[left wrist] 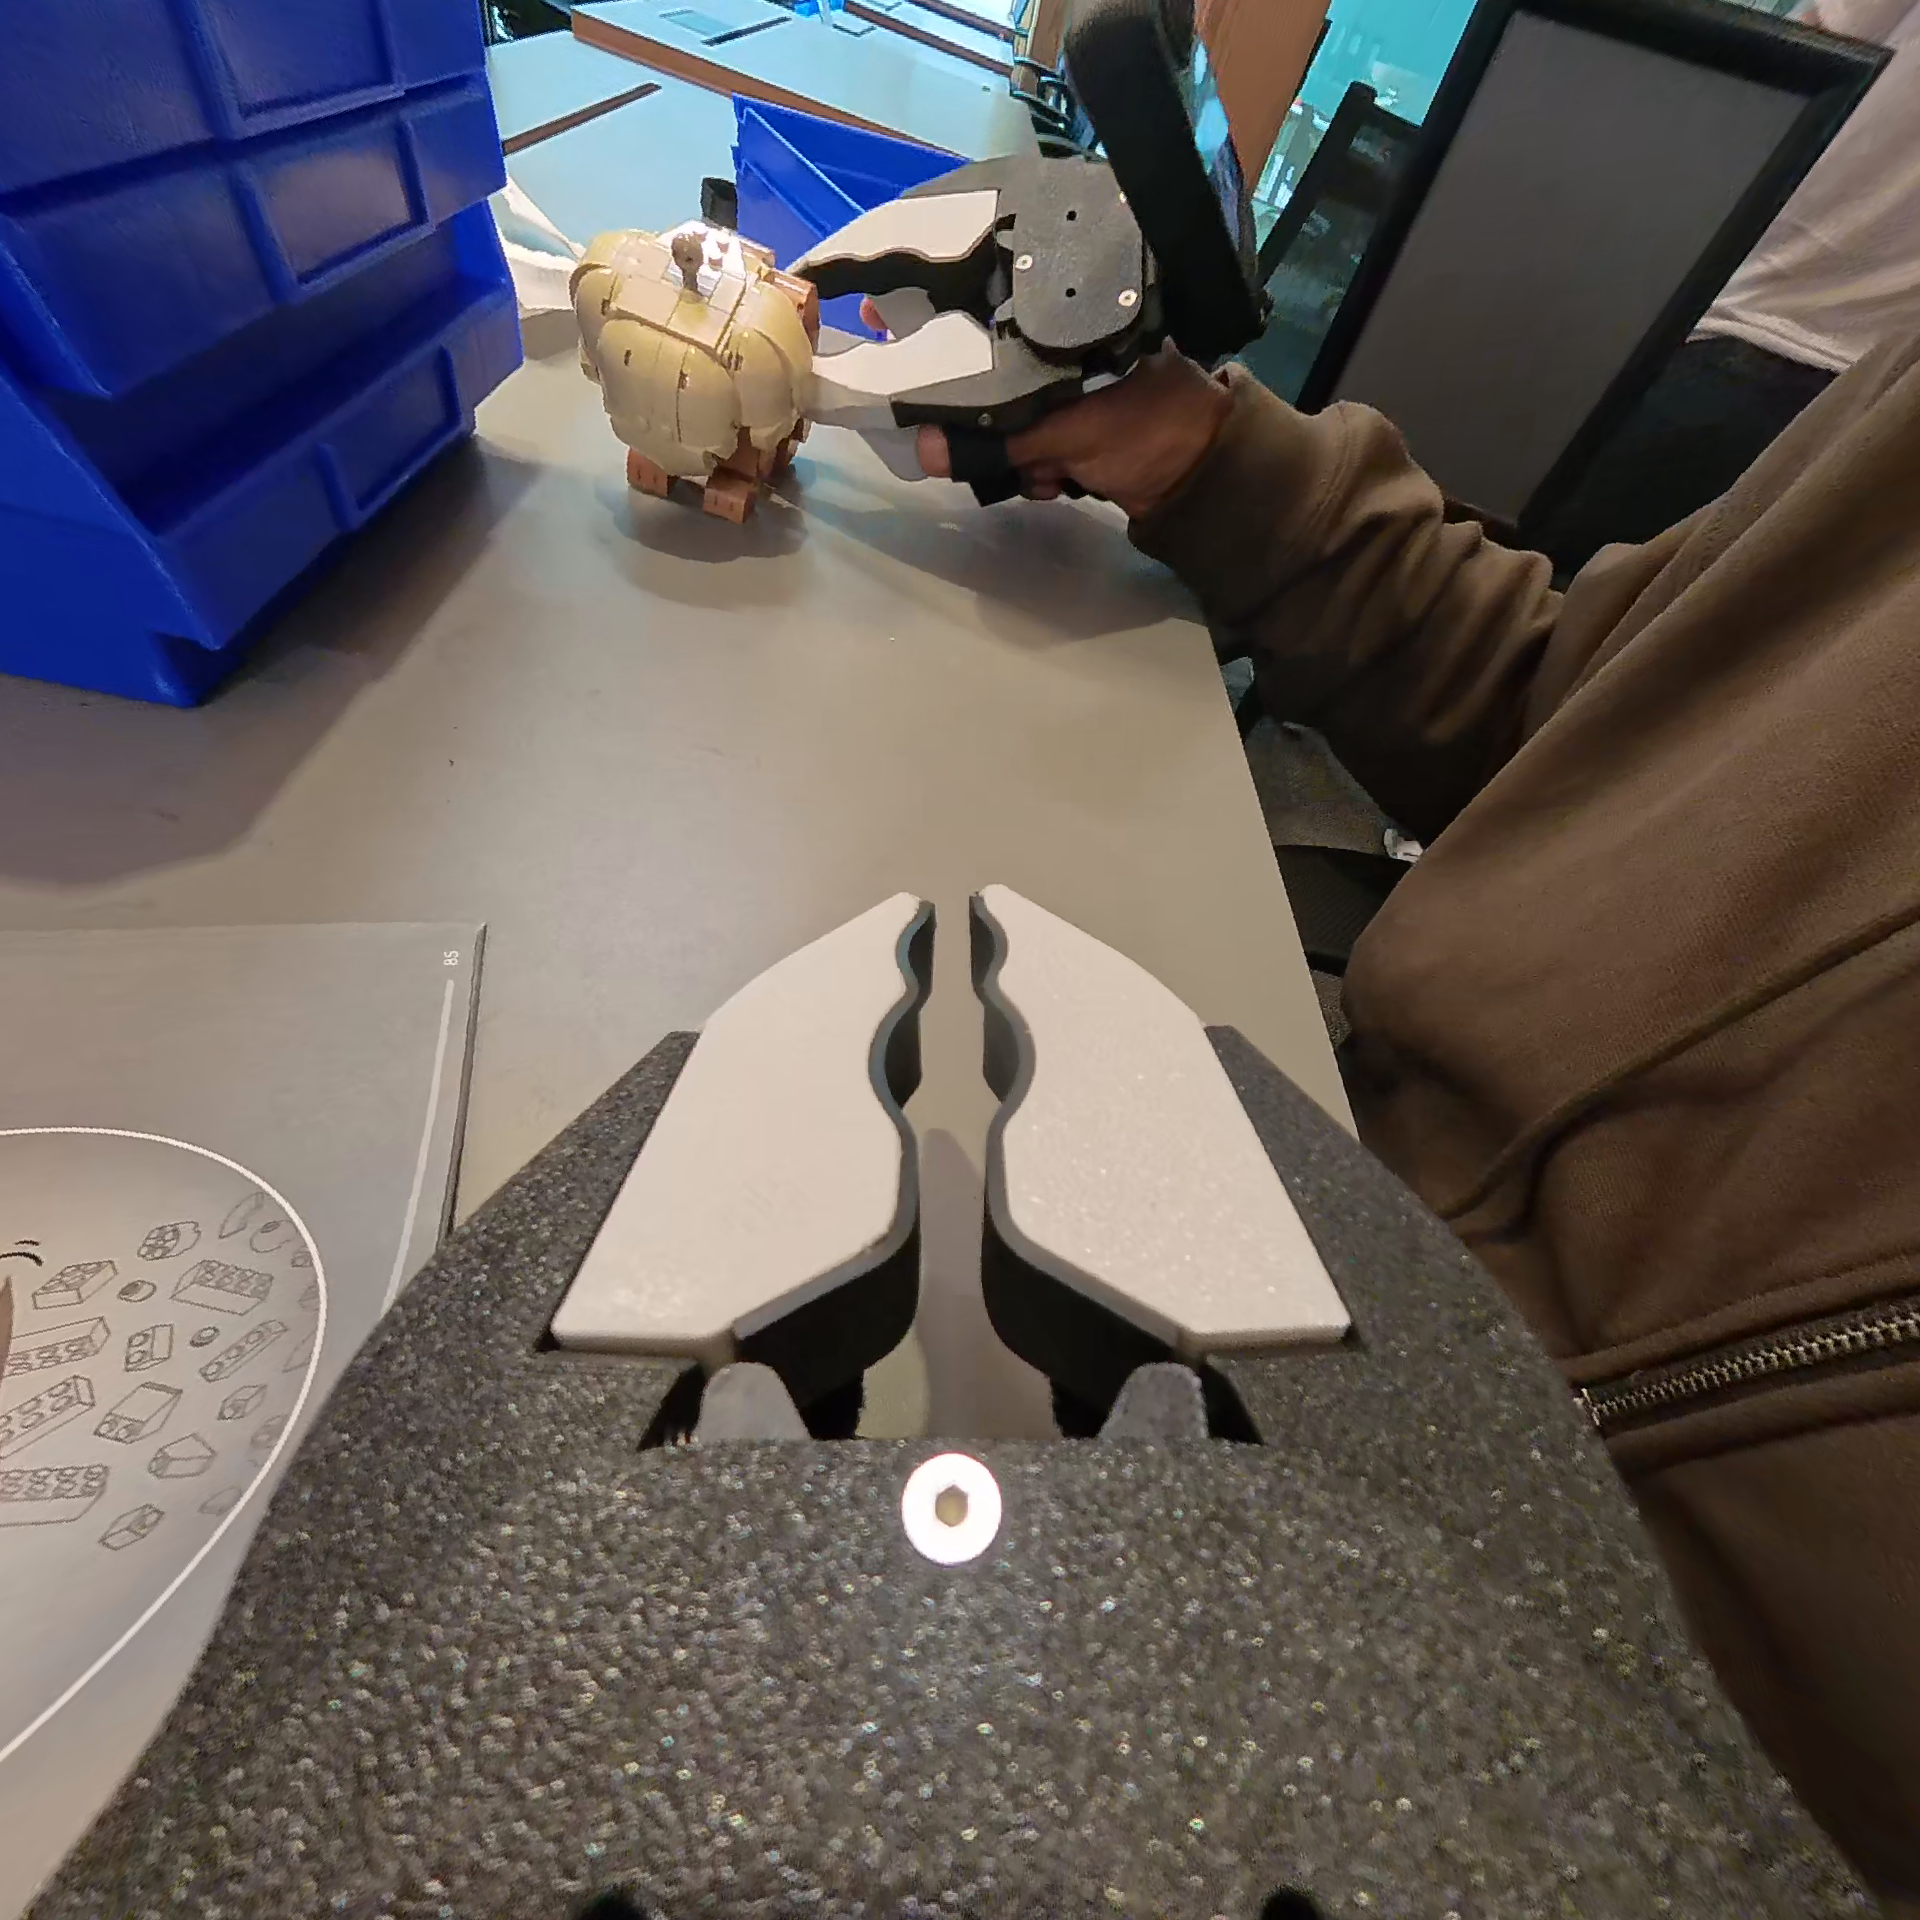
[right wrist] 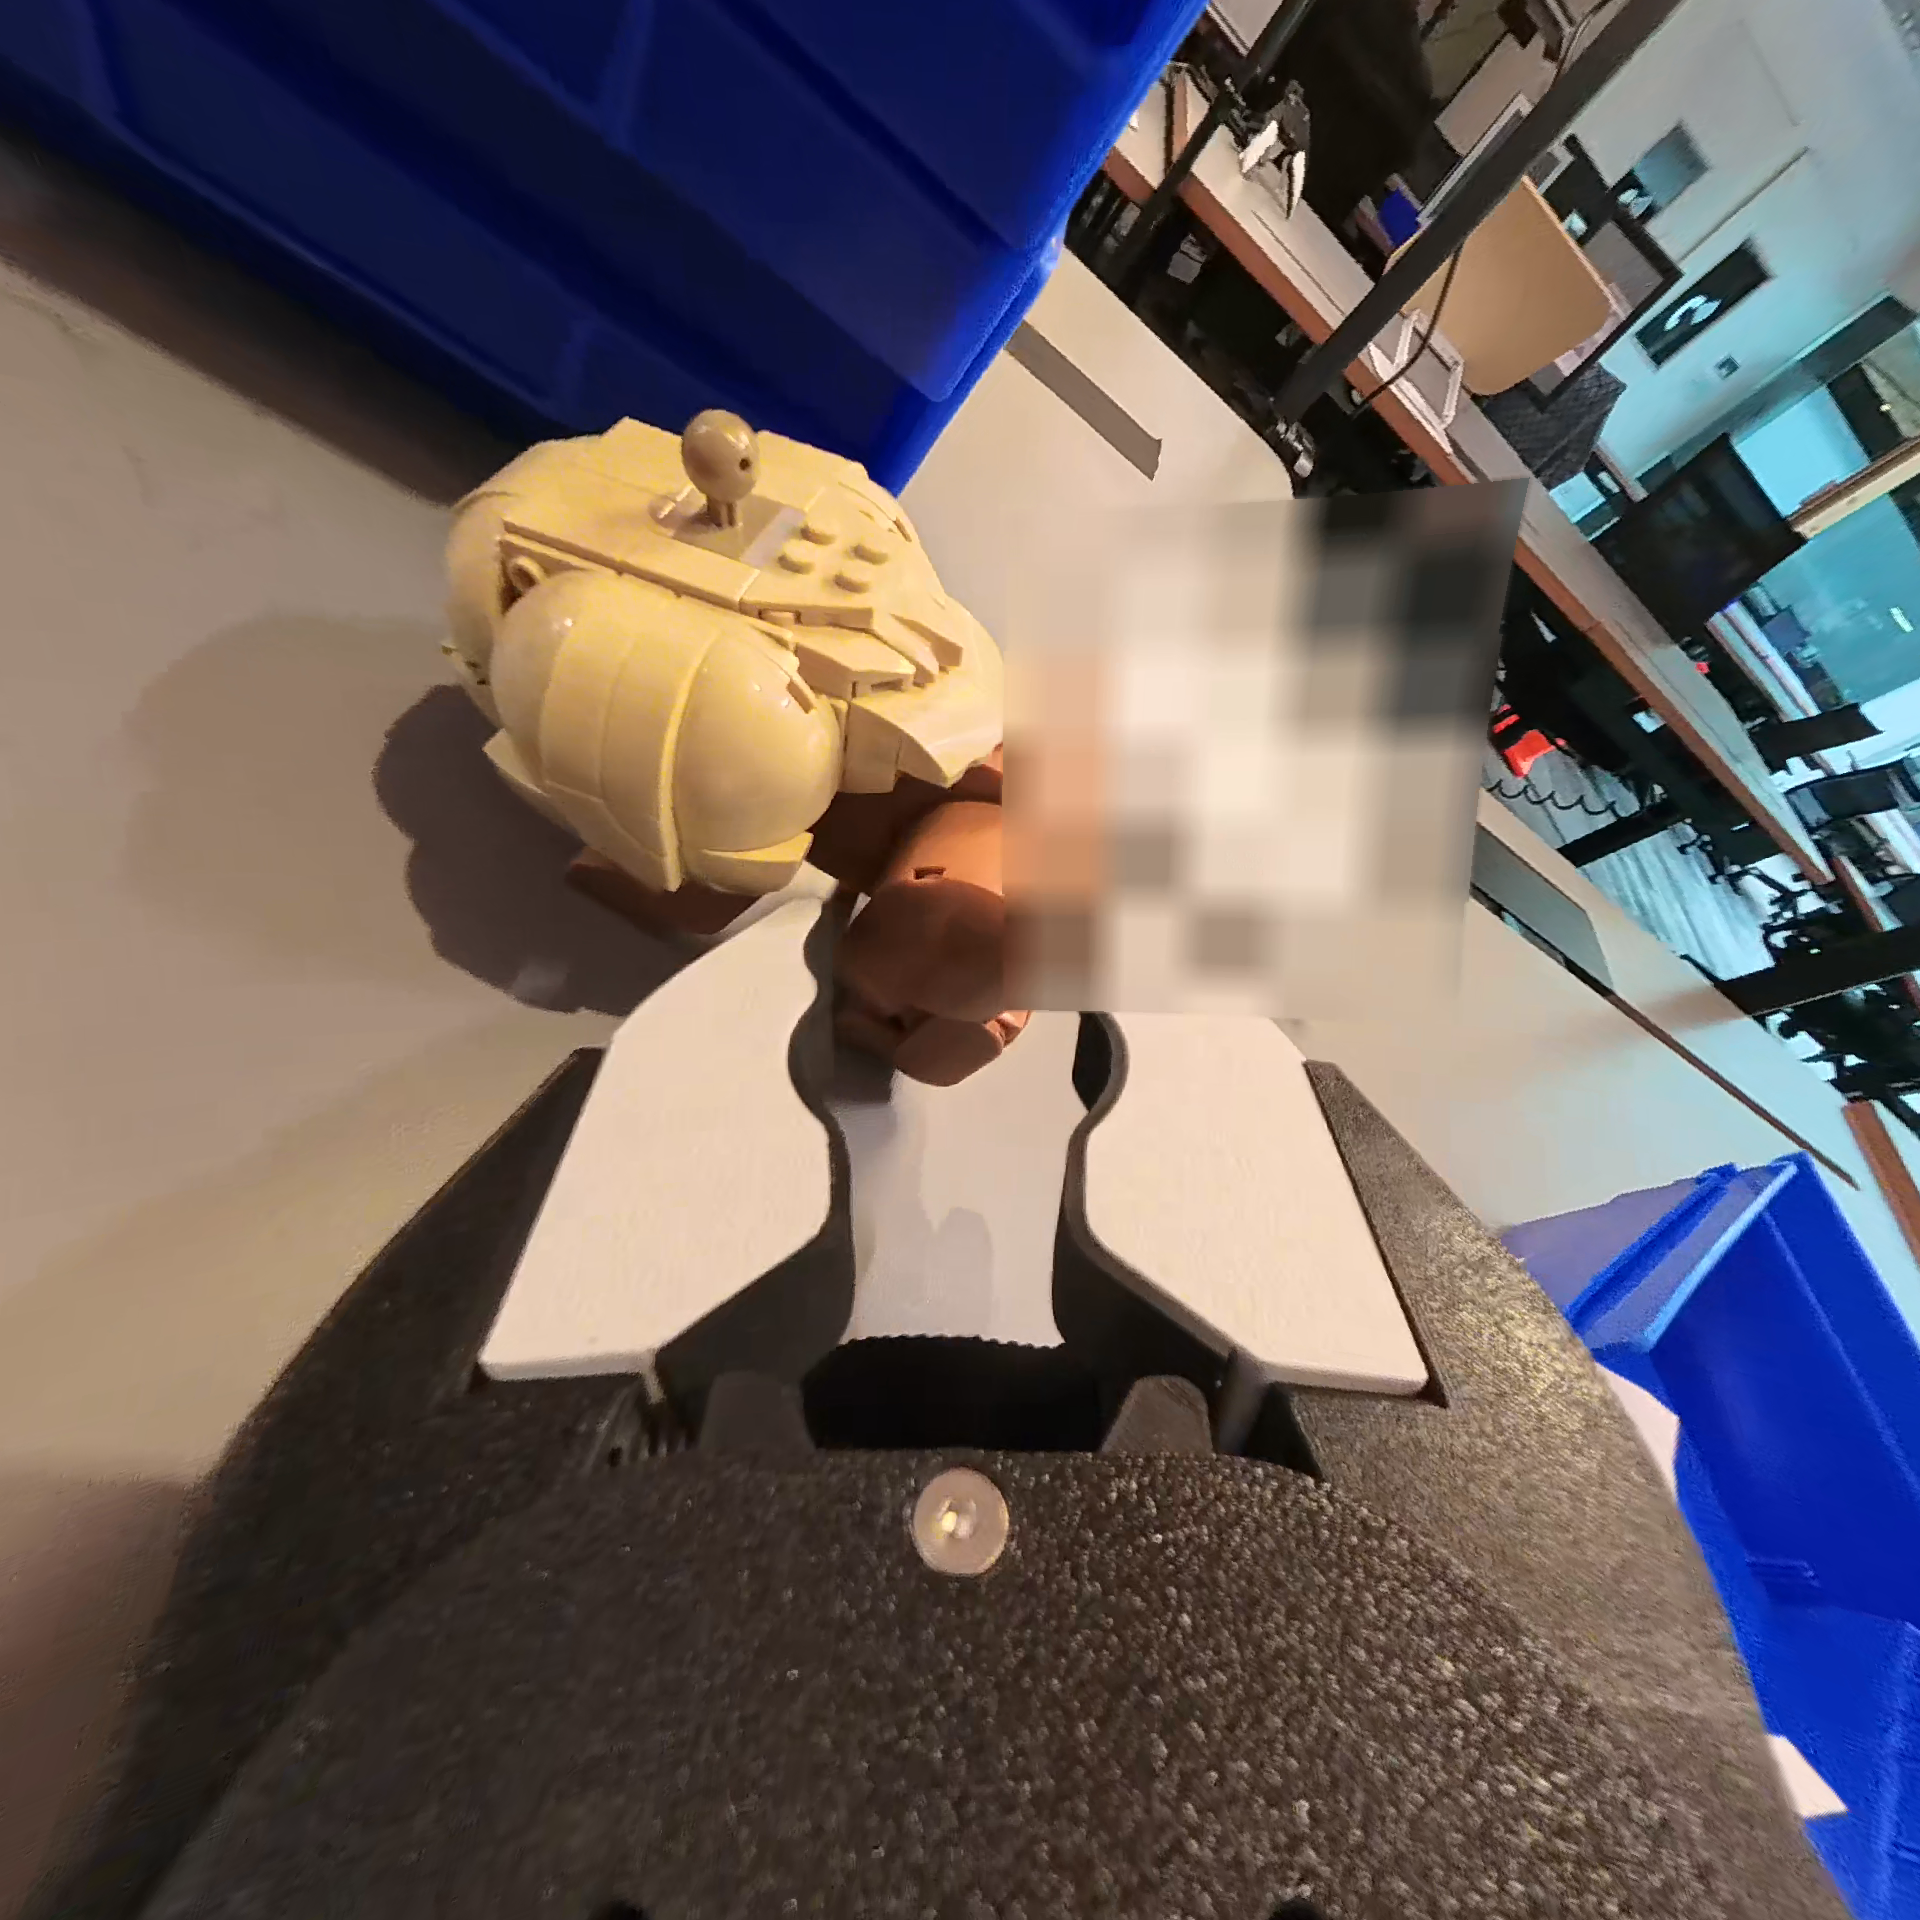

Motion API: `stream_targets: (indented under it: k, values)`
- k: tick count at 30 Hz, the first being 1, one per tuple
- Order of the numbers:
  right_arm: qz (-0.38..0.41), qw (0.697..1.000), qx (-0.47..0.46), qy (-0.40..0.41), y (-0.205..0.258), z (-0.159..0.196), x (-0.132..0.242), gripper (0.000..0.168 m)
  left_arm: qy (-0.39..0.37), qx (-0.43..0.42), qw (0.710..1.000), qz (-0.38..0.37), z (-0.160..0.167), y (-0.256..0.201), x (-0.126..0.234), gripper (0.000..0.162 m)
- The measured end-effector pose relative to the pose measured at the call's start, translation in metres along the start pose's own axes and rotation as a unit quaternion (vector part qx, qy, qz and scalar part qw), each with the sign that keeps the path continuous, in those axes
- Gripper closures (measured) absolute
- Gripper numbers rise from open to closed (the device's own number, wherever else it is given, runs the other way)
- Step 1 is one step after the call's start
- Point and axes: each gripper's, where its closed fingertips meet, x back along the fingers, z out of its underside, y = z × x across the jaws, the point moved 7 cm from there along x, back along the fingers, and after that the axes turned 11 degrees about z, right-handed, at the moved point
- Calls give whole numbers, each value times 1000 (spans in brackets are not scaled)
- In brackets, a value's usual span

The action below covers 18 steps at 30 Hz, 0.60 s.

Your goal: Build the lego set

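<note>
One lego model (left wrist: 691, 358), tan rounded shell, brown feet, ball-topped peg uppermost, upright on grey desk (left wrist: 727, 748) beside blue bins (left wrist: 239, 312).
Right claw (left wrist: 816, 327) spread, straddling its brown end; left claw (left wrist: 951, 914) nearly closed, empty.

The left gripper (left wrist: 951, 914) is held low and level, its two grey fingers (left wrist: 769, 1122) drawn almost together, with only a narrow slit left between the tips and nothing clasped. The right gripper (left wrist: 816, 327) is held farther forward by a hand (left wrist: 1101, 436) in a brown sleeve (left wrist: 1455, 644), its body rolled to one side. Its jaws are spread wide. In the right wrist view one fingertip is covered by a blurred patch.
</note>
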Motion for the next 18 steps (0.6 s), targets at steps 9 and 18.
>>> stream_targets:
  k: [9, 18]
  values:
    - [11, 1000, 1, -10, 1, 0, -4, 128, 31, -3, 999, 38, 2, -3, -7, 149]
    - [8, 1000, -6, -23, 1, 1, -2, 129, 93, -115, 988, -34, -24, 10, -47, 117]
